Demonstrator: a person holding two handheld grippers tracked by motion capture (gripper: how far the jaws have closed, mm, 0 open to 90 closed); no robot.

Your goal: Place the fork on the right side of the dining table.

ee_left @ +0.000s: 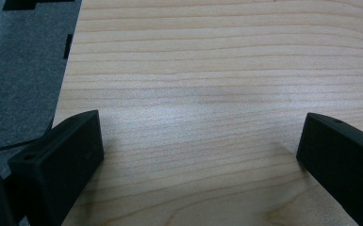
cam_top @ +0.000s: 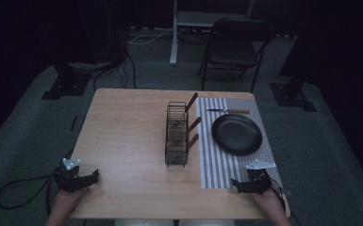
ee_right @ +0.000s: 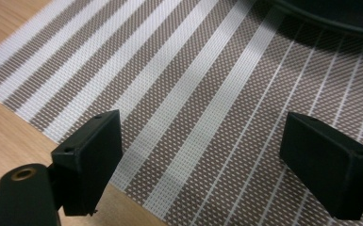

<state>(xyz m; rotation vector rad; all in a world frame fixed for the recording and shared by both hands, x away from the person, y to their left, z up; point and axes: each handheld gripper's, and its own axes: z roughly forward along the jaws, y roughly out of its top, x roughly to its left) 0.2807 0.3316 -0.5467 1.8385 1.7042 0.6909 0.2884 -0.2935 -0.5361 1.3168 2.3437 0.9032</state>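
Observation:
A black wire rack (cam_top: 177,135) stands mid-table with three wooden-handled utensils (cam_top: 193,125) in it. To its right a striped placemat (cam_top: 217,165) carries a black plate (cam_top: 236,134), and a wooden-handled knife (cam_top: 228,111) lies beyond the plate. My left gripper (cam_top: 90,178) rests at the table's near left corner, open over bare wood (ee_left: 202,136). My right gripper (cam_top: 238,185) sits at the mat's near edge, open above the stripes (ee_right: 202,132), with the plate's rim (ee_right: 330,16) at the top of the right gripper view.
The light wooden table (cam_top: 127,136) has bare room left of the rack. A black folding chair (cam_top: 233,47) and a white stand (cam_top: 174,33) are beyond the far edge. Cables (cam_top: 14,188) trail on the grey carpet at the left.

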